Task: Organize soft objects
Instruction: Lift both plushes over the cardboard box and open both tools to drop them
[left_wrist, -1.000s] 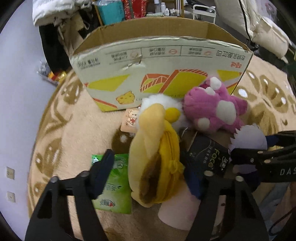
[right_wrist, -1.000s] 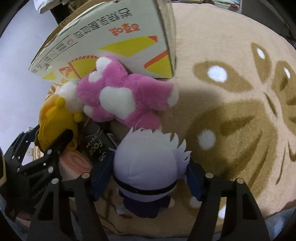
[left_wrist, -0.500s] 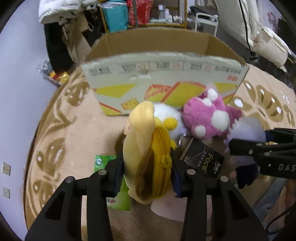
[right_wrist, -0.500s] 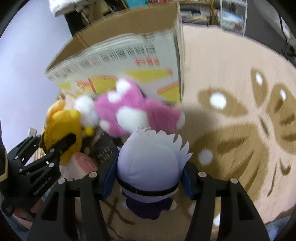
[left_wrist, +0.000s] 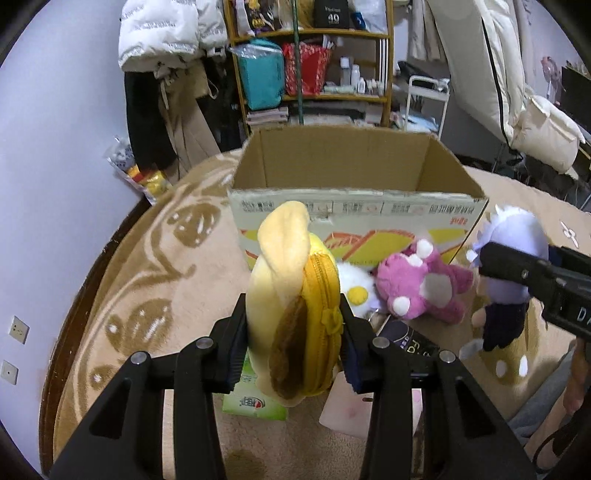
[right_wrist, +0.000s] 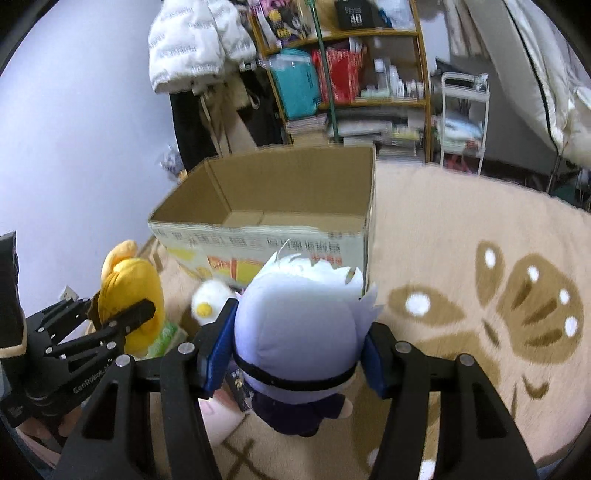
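Both plush toys are up off the patterned beige carpet (right_wrist: 461, 236) now, presumably so they clear the rim of the open cardboard box (left_wrist: 354, 184) just ahead. The left hand-held gripper (left_wrist: 293, 343) is clamped on the yellow zip-up plush with the floppy cream ear (left_wrist: 295, 295), squashing its sides. The right hand-held gripper (right_wrist: 295, 347) squeezes the round lilac head of the white-haired doll in dark clothes (right_wrist: 299, 332), body dangling below. A pink plush with white patches (left_wrist: 421, 288) lies against the box front.
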